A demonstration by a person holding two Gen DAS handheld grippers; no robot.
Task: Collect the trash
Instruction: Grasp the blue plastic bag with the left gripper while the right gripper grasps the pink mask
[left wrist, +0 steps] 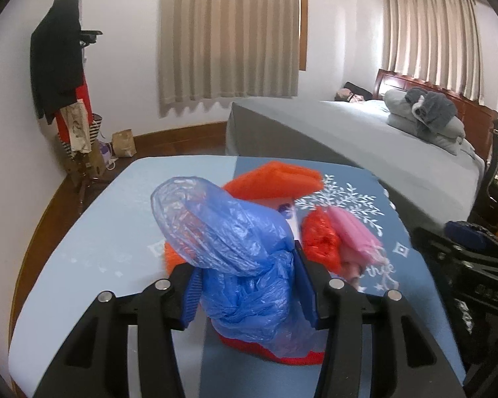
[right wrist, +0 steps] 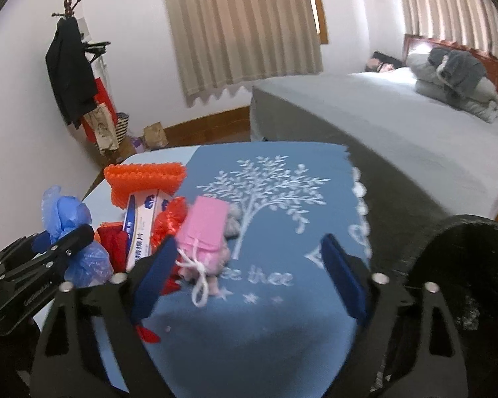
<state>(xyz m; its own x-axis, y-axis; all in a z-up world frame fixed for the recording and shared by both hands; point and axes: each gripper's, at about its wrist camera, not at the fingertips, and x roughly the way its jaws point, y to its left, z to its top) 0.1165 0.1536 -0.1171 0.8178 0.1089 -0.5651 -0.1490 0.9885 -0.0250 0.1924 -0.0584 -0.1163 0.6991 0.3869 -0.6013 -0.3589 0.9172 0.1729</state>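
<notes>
My left gripper (left wrist: 245, 265) is shut on a crumpled blue plastic bag (left wrist: 229, 232), which bulges up above its blue pads, over the table. Behind it on the blue tree-print tablecloth (right wrist: 282, 199) lie an orange mesh sleeve (left wrist: 275, 179), a white carton (right wrist: 142, 222), crumpled red plastic (left wrist: 318, 238) and a pink pouch (right wrist: 206, 229) with a white cord. My right gripper (right wrist: 249, 255) stands open just above the cloth. The pink pouch lies just ahead of its left finger (right wrist: 159, 265), and no pad touches it. The right wrist view shows the left gripper (right wrist: 63, 242) with the blue bag at far left.
A grey bed (right wrist: 381, 122) with folded bedding runs along the table's right side. A coat rack (left wrist: 59, 66) with dark clothes and a paper bag (left wrist: 124, 142) stand at the far left wall. A dark round object (right wrist: 464, 265) sits close at the right.
</notes>
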